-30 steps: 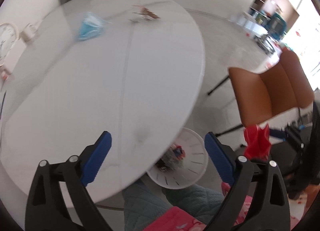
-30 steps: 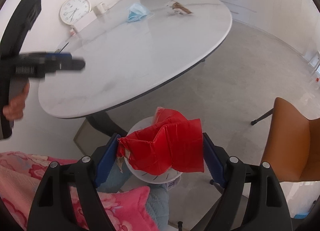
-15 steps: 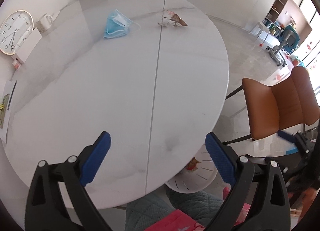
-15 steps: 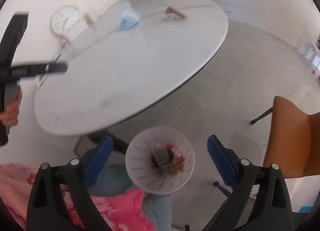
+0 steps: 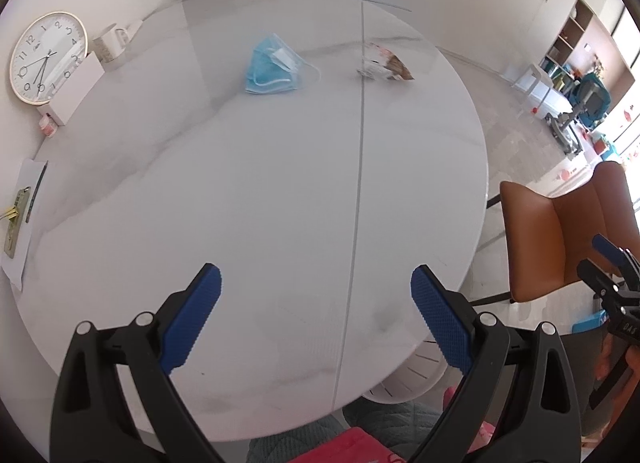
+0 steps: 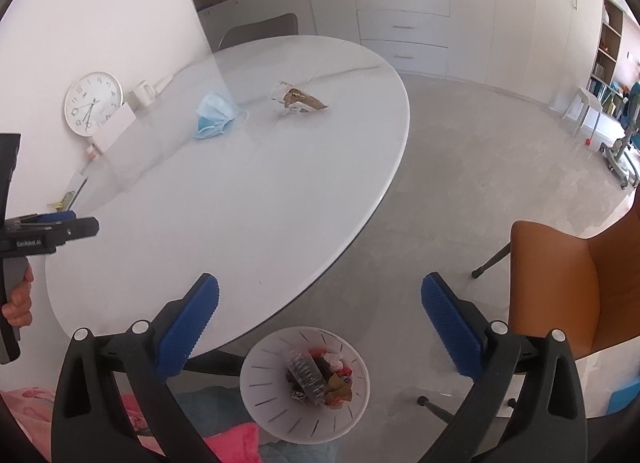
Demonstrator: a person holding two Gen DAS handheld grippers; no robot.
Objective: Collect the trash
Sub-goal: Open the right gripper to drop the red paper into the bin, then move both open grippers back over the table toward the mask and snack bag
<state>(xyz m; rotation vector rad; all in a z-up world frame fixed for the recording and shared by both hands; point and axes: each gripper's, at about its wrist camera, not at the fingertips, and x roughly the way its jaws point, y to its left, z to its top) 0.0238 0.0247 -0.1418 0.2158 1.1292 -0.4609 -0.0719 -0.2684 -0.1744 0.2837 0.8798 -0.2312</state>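
A blue face mask (image 5: 272, 71) and a crumpled brown-and-white wrapper (image 5: 384, 67) lie at the far side of the white oval table (image 5: 280, 191); both show in the right wrist view too, the mask (image 6: 215, 115) and the wrapper (image 6: 298, 102). A white waste bin (image 6: 305, 383) stands on the floor by the table's near edge with several scraps inside. My left gripper (image 5: 316, 303) is open and empty over the near table. My right gripper (image 6: 320, 309) is open and empty above the bin.
A wall clock (image 5: 47, 57), a white box and a mug stand at the table's left back. Papers with a pen (image 5: 24, 215) lie at the left edge. An orange chair (image 5: 560, 231) stands to the right. A grey chair is behind the table.
The right gripper opened and the red wrapper it held is gone from its jaws. The left gripper moved forward over the table.
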